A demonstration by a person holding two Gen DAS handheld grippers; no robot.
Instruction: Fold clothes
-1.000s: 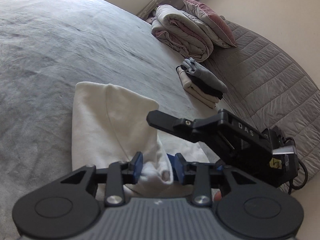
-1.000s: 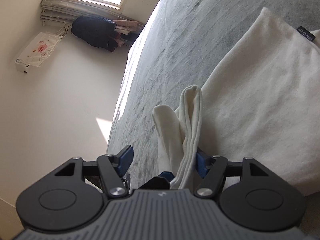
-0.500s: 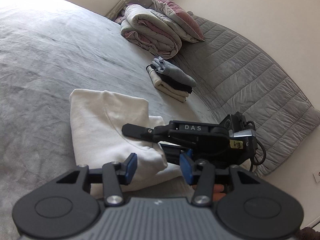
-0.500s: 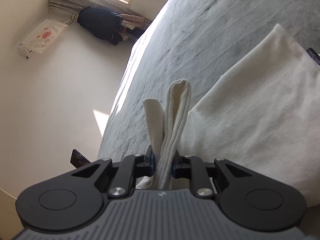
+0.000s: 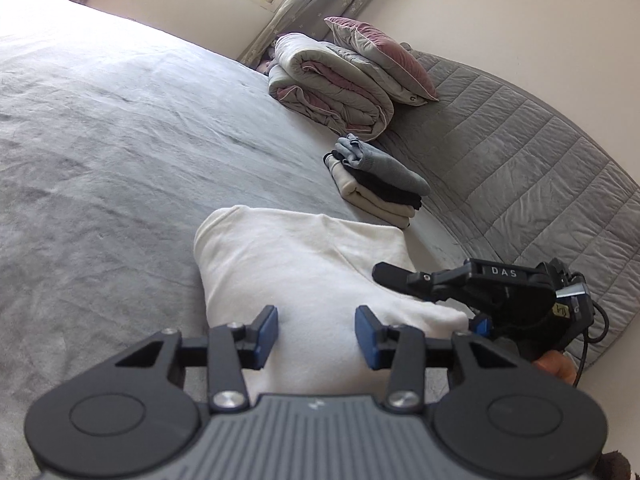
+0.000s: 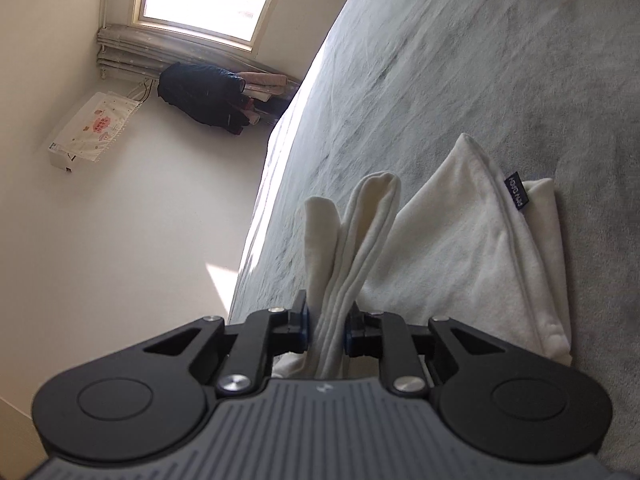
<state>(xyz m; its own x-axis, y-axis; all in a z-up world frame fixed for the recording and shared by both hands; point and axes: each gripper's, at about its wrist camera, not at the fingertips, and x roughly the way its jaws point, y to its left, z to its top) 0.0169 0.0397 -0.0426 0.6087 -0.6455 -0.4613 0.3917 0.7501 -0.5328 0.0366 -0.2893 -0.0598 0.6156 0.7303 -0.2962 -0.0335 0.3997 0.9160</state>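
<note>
A cream-white garment lies folded on the grey bed cover. My left gripper hovers over its near end. The jaws are closing with cloth beneath and between them, and the blue pads do not press on it. My right gripper comes in from the right at the garment's near right corner. In the right wrist view, this gripper is shut on a bunched, folded edge of the garment, which stands up between the pads. A dark label shows on a far fold.
A small stack of folded clothes sits beyond the garment. Behind it are a rolled duvet, a pillow and the quilted grey headboard. The bed's edge drops to the floor on the left, with a dark jacket under the window.
My left gripper let go of the white cloth and now stands apart over it. The right gripper closed on the folded edge and shifted along the garment's side.
</note>
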